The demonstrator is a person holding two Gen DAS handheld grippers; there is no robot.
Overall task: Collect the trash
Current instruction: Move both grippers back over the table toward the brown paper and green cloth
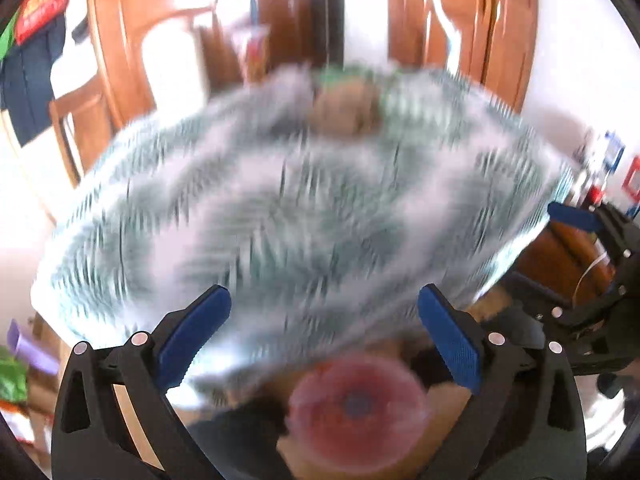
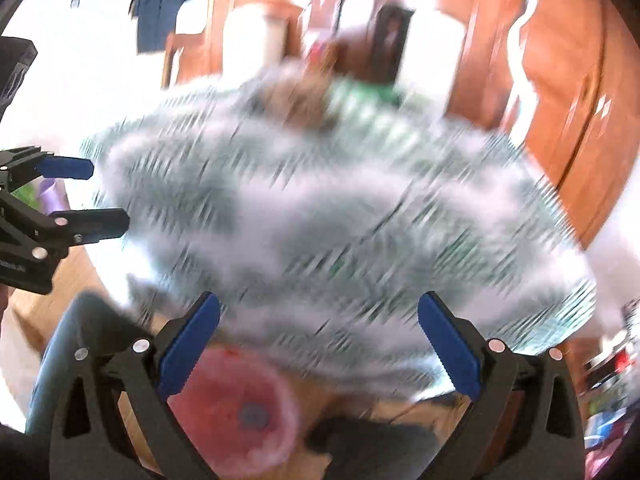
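Both wrist views, heavily motion-blurred. The left tool and the right tool each stand with jaws spread wide and nothing between the blue pads. Below and close to both lies a red, round open container, apparently the trash bin, on the wooden floor at the near edge of the tabletop, which carries a green-and-white patterned cloth. At its far edge sit blurred brown and green items, possibly remaining trash; their identity cannot be told. Judged step: between a drop-off and the next pick. The next move calls for reaching across to the far items. Both tools point obliquely downward, side by side.
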